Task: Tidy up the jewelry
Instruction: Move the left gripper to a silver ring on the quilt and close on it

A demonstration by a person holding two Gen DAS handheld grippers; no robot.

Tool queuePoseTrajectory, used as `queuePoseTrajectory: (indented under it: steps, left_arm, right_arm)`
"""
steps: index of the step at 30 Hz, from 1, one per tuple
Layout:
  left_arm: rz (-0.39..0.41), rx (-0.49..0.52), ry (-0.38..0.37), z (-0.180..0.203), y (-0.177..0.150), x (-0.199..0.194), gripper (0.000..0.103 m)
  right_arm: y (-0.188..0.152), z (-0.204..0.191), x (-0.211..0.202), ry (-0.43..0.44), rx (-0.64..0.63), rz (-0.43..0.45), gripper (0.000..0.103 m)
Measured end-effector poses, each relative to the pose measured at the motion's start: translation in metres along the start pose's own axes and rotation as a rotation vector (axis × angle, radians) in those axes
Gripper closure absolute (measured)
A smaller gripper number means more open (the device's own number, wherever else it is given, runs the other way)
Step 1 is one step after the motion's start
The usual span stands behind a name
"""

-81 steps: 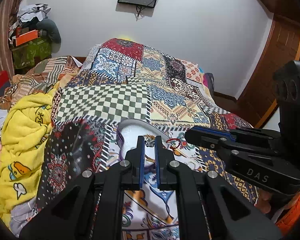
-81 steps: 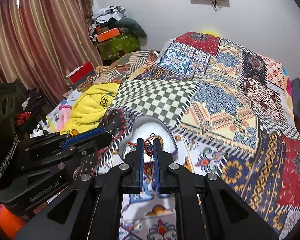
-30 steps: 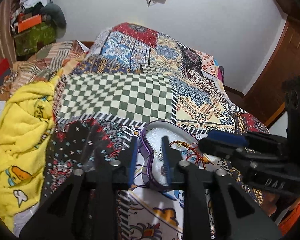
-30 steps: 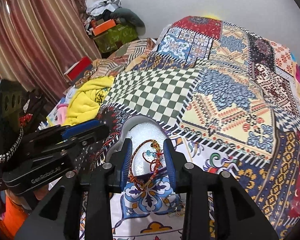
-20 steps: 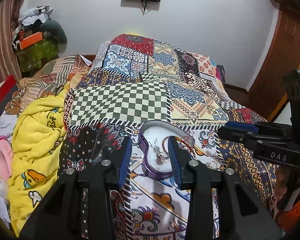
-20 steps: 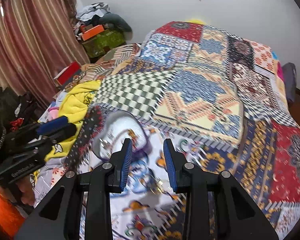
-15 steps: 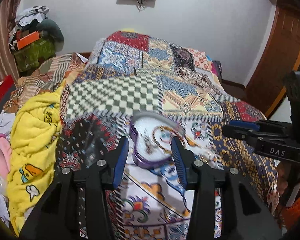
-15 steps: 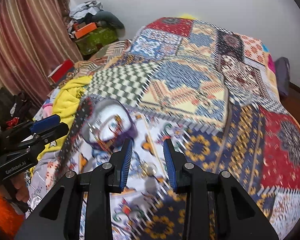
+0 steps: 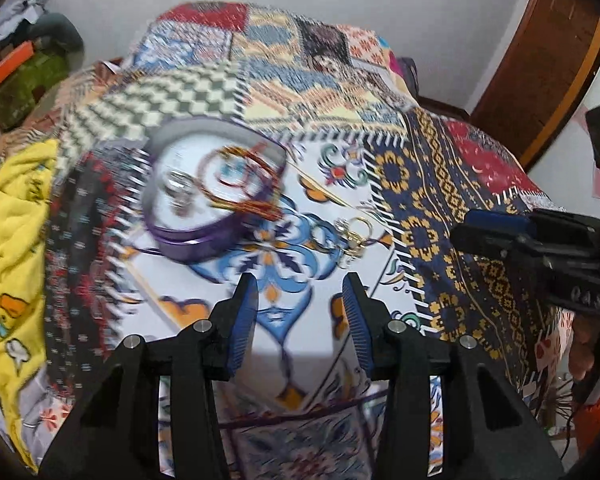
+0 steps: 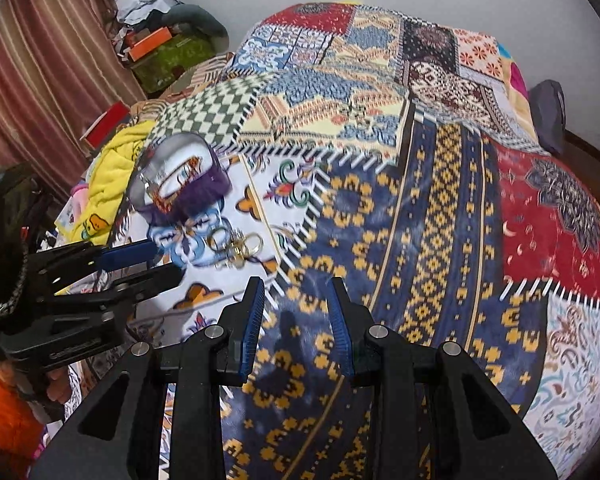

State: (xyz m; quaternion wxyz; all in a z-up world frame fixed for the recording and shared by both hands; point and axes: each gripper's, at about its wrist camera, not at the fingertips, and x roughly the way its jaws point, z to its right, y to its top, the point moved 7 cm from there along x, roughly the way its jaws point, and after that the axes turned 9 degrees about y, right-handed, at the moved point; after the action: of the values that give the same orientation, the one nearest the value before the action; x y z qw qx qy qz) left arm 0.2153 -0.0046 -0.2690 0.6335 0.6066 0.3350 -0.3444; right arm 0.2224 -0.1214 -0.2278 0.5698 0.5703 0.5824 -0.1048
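Observation:
A purple heart-shaped jewelry box (image 9: 204, 188) sits open on the patchwork bedspread (image 9: 440, 200), holding red-gold bracelets (image 9: 240, 176) and a silver piece (image 9: 178, 186). It also shows in the right wrist view (image 10: 180, 178). A cluster of gold rings and hoops (image 9: 350, 232) lies loose on the bedspread right of the box, also in the right wrist view (image 10: 238, 246). My left gripper (image 9: 300, 292) is open and empty, just short of the rings. My right gripper (image 10: 296, 292) is open and empty, right of the rings over the blue-gold patch.
A yellow blanket (image 9: 8, 240) is bunched at the bed's left side. Boxes and clothes (image 10: 168, 48) are piled by the striped curtain (image 10: 40, 60). A wooden door (image 9: 540, 60) stands at the right. The bed's near edge lies under both grippers.
Both grippers have opened, let their jewelry go into the box, and drawn back and to the right. The loose gold rings have come into view.

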Motion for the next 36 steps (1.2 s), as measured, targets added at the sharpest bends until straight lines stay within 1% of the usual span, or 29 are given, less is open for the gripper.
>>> queuePoseTrajectory:
  steps: [2,4,6,8,13,20,23,27,31,36]
  left_arm:
    - [-0.005,0.007,0.020,0.004,0.001,0.011,0.060]
    - [0.015,0.026,0.037,0.009,0.005,0.013,0.062]
    - [0.026,0.050,0.057,0.012,0.008,0.019,0.073]
    - [0.032,0.061,0.082,0.012,0.011,0.024,0.077]
    - [0.039,0.100,0.068,0.019,0.014,0.029,0.077]
    - [0.036,0.109,0.033,0.027,0.022,0.037,0.077]
    - [0.042,0.113,0.031,0.030,0.025,0.040,0.082]
    - [0.049,0.121,0.023,0.033,0.026,0.040,0.083]
    - [0.049,0.102,0.008,0.030,0.020,0.032,0.083]
    - [0.053,0.053,0.016,0.012,0.009,0.018,0.083]
  right_arm:
    - [-0.004,0.002,0.002,0.004,0.005,-0.007,0.074]
    - [-0.007,0.005,0.004,0.011,0.013,-0.013,0.074]
    - [-0.008,0.007,0.006,0.016,0.019,-0.017,0.074]
    - [-0.009,0.009,0.009,0.021,0.022,-0.021,0.074]
    - [-0.008,0.011,0.016,0.032,0.024,-0.031,0.074]
    - [-0.007,0.010,0.025,0.046,0.026,-0.042,0.074]
    - [-0.007,0.009,0.027,0.051,0.022,-0.047,0.074]
    - [-0.005,0.002,0.030,0.051,0.002,-0.055,0.074]
    - [-0.001,-0.007,0.035,0.053,-0.029,-0.061,0.074]
    - [0.002,-0.018,0.045,0.057,-0.074,-0.082,0.074]
